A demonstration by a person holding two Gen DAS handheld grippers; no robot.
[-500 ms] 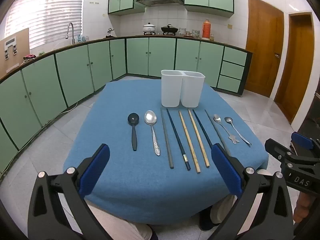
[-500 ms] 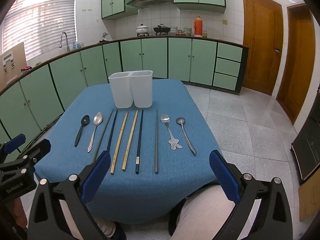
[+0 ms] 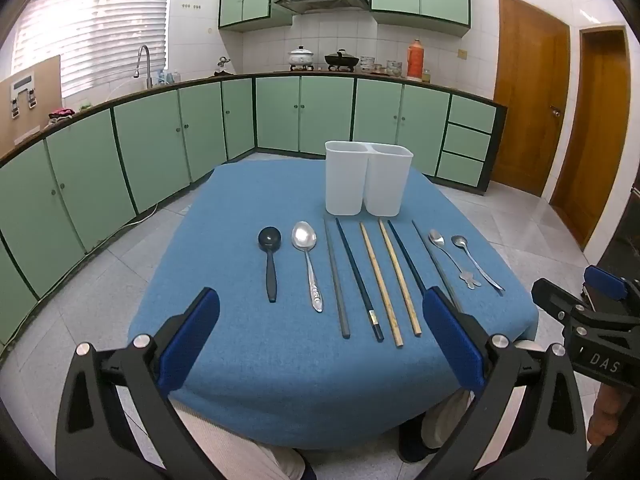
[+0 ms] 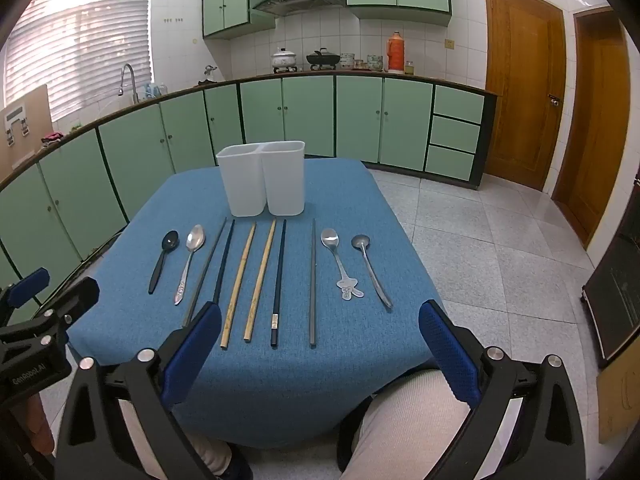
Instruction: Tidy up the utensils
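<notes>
On blue-clothed worktop [image 3: 248, 360], left to right: black spoon [image 3: 271, 258], silver spoon [image 3: 308, 256], six chopsticks [image 3: 380, 280], two small spoons [image 3: 464, 258], white two-compartment holder [image 3: 368, 178] behind; left hand-held gripper [image 3: 320, 340] and right hand-held gripper [image 4: 320, 348] spread wide, empty, near front edge.

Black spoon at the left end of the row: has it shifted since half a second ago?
No. The black spoon keeps its place beside the large silver spoon, short of the white double-compartment holder.
</notes>
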